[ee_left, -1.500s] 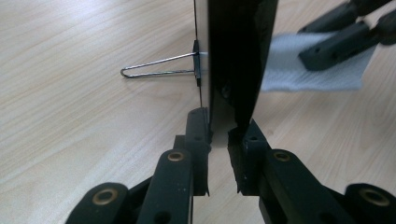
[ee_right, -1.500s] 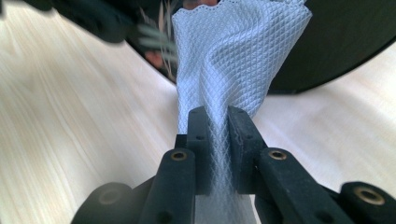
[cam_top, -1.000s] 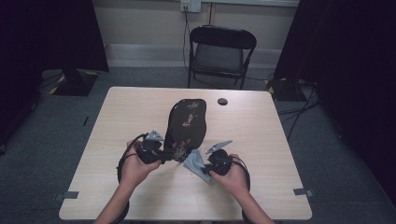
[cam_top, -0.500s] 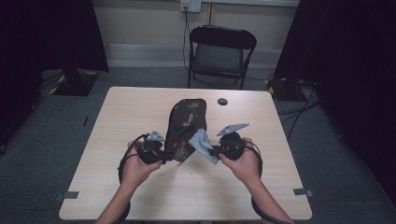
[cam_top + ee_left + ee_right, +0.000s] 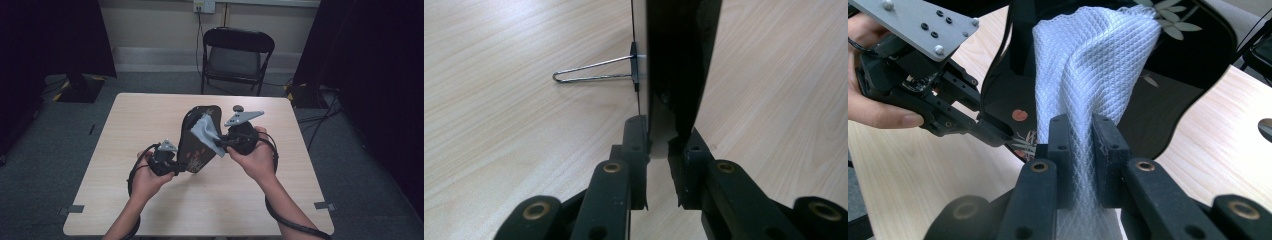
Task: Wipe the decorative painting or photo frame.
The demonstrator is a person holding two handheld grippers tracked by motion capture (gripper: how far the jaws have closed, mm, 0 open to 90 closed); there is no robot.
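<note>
While the left gripper (image 5: 176, 167) clamps the black tray's (image 5: 197, 145) lower edge, tilting it toward upper right, the right gripper (image 5: 218, 144) presses its pinched white cloth (image 5: 205, 131) against the tray's face.

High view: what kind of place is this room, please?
Probably a recording room or lab, not a home: a bare wooden table on grey carpet, one folding chair by the wall, black curtains at both sides, and cables across the floor.
</note>
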